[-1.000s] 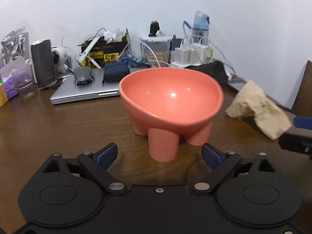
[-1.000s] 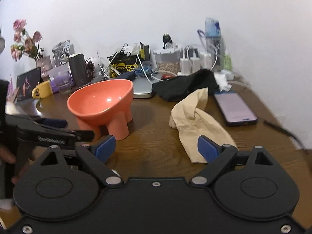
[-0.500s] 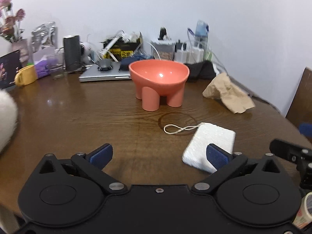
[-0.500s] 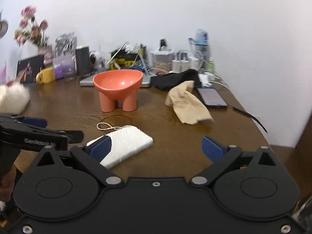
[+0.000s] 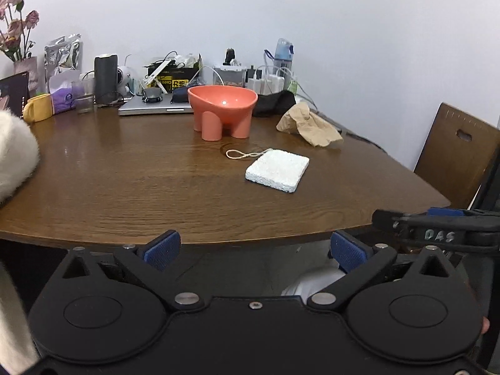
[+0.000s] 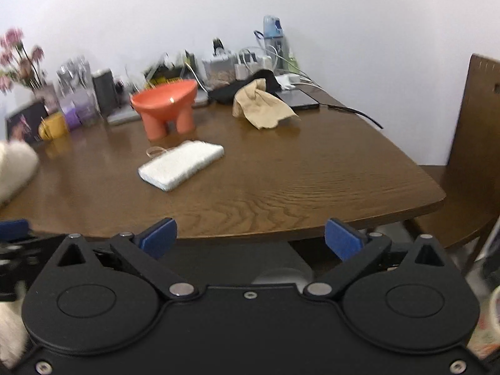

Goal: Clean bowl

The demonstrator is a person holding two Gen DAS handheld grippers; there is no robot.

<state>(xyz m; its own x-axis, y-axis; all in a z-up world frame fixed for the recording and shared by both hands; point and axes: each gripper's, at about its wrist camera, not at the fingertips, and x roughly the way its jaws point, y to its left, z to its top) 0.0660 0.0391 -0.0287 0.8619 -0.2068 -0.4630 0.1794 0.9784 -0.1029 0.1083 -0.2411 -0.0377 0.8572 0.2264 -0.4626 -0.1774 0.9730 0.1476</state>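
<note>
Coral footed bowl (image 5: 222, 110) sits upright on the wooden surface (image 5: 125, 181), white sponge (image 5: 277, 171) lying just in front of it. Left gripper (image 5: 255, 247) and right gripper (image 6: 250, 237) both have jaws wide open, holding nothing. Right view's kinda blurry, though.

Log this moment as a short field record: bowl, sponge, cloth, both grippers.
bowl: orange bowl, upright on the table, in front of the laptop
sponge: white sponge, flat, nearer than the bowl, apart from it
cloth: tan cloth, crumpled, right of the bowl
left gripper: open, empty, off the table's near edge
right gripper: open, empty, off the table's near edge
</note>
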